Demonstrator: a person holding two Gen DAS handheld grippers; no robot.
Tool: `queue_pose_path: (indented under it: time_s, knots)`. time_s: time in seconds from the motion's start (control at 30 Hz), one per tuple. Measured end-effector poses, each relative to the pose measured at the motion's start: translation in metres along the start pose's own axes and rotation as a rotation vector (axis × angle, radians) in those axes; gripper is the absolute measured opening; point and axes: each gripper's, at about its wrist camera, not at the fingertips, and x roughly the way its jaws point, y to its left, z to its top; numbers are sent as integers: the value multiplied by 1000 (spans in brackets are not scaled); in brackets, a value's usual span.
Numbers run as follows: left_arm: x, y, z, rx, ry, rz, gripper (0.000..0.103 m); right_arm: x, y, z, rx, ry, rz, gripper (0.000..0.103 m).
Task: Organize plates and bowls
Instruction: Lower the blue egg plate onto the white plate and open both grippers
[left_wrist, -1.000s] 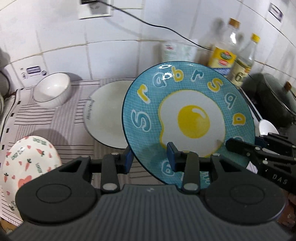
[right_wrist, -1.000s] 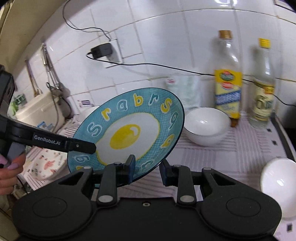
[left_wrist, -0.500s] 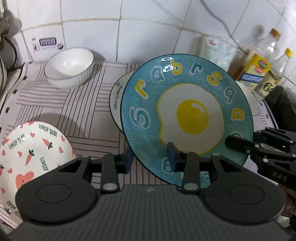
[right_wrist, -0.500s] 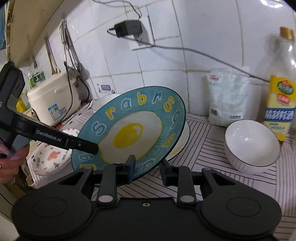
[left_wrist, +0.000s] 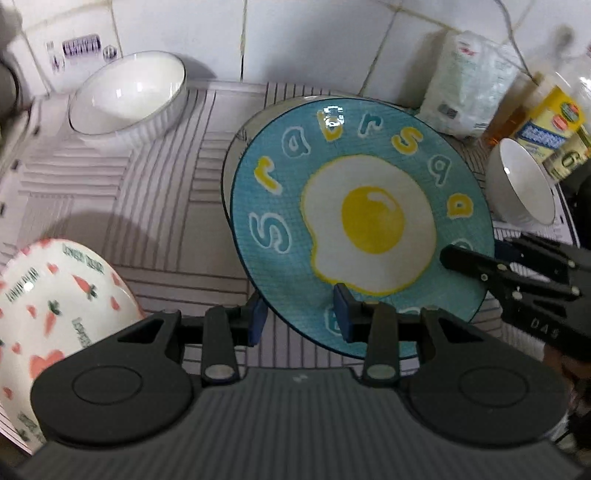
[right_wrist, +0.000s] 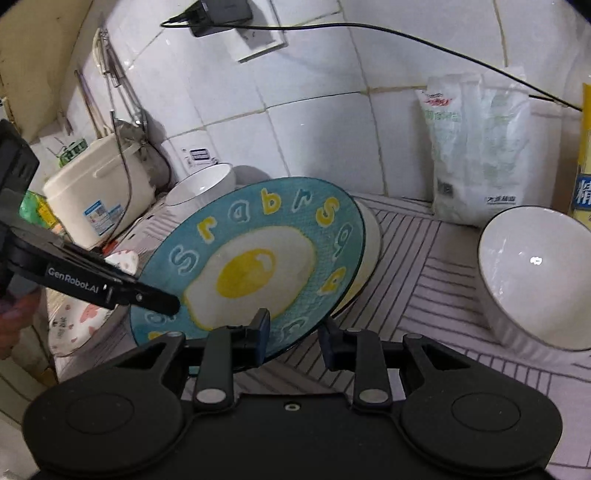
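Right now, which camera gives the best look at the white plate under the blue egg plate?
The right wrist view: the white plate shows a thick band of rim and side beyond the fried-egg plate. In the left wrist view only a thin crescent of its rim peeks out.

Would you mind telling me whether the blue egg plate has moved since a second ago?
Yes. The blue egg plate has come down and leftwards, now over the white plate lying on the striped mat.

White tiled wall (right_wrist: 314, 122), grout lines dark. Socket plate (right_wrist: 258, 40) up high, black adapter (right_wrist: 218, 14) plugged in. Striped mat (left_wrist: 155, 206) covers counter.
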Motion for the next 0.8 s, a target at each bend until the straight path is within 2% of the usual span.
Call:
queue_pose_path:
  time_s: [0.2, 0.27, 0.33, 0.43, 0.6, 0.67, 0.8]
  knots:
    - [4, -4, 8, -57, 52, 36, 36, 7, -3, 10, 39, 51, -45, 34]
    - [6, -3, 11, -82, 62, 39, 36, 11, -1, 14, 60, 66, -81, 34]
    - [9, -3, 15, -124, 74, 69, 36, 15, 12, 15, 7, 82, -137, 35]
    - [9, -7, 17, -132, 70, 101, 36, 19, 19, 18, 19, 102, -184, 37]
    - [3, -7, 16, -159, 66, 94, 35, 21, 24, 17, -5, 97, -230, 38]
    - [-3, -8, 15, -166, 52, 75, 36, 17, 31, 17, -24, 106, -279, 40]
    - [-25, -13, 9, -139, 32, 69, 37, -5, 37, 23, 45, 69, -284, 43]
